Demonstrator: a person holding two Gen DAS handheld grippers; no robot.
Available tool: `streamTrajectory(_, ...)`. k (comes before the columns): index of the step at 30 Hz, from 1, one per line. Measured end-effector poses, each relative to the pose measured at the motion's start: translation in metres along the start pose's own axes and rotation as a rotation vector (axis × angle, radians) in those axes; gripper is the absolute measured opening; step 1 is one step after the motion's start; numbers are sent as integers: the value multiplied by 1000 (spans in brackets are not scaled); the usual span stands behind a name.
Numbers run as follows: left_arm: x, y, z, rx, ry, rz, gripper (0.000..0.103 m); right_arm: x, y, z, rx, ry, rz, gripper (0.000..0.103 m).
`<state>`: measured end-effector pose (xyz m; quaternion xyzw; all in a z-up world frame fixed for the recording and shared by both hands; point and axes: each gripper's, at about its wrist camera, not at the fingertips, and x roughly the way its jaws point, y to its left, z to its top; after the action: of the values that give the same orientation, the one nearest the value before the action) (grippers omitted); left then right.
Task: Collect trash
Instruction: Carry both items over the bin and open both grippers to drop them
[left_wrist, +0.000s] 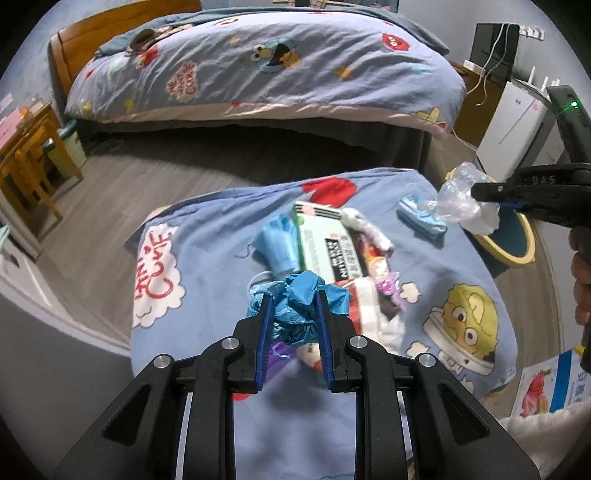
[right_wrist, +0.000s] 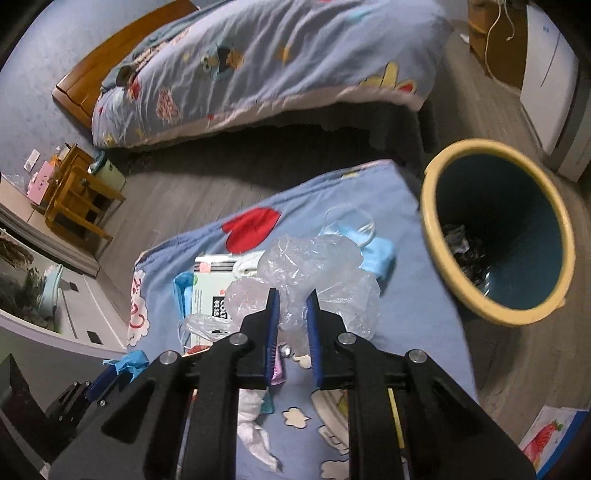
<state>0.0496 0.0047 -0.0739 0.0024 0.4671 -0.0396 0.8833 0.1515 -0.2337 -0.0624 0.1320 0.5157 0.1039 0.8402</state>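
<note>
Bed (left_wrist: 266, 70): far side of the room, wooden frame, blue cartoon-print duvet hanging over its edge.
Cloth (left_wrist: 207, 258): blue cartoon-print sheet spread in the foreground, the trash heaped on its middle; grey wood-look floor around it.
Bin (right_wrist: 428, 206): round, cream rim, dark teal inside, standing on the floor just beside the cloth's right edge; some dark scraps lie at its bottom.
Box (left_wrist: 325, 240): flat green-and-white carton with black lettering, lying in the pile on the cloth.
Face mask (right_wrist: 373, 251): light blue, white ear loops, on the cloth near the bin.
Right gripper (right_wrist: 291, 295): blue pads pinched on a clear plastic bag (right_wrist: 317, 258); in the left wrist view the bag hangs from the fingers off the cloth, in front of the bin.
Left gripper (left_wrist: 293, 295): jaws narrowed onto a crumpled blue glove (left_wrist: 299, 291), pads pressing its sides, above the pile.
Tissue (right_wrist: 255, 424): white, twisted, on the cloth beneath the right gripper.
</note>
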Motion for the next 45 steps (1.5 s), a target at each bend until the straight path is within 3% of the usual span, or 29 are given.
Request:
streamTrajectory(10, 5, -43, 10, 50, 2, -21, 23, -36, -48, 15, 55, -80, 0, 14)
streamTrajectory(28, 31, -178, 64, 217, -33, -134, 24, -76, -173, 28, 199, -188, -90, 14)
streamTrajectory(39, 64, -248, 88, 310, -20, -222, 24, -66, -241, 28, 250, -194, -162, 14)
streamTrajectory(45, 83, -285, 94, 390, -27, -249, 24, -56, -263, 21, 318, -185, -127, 14)
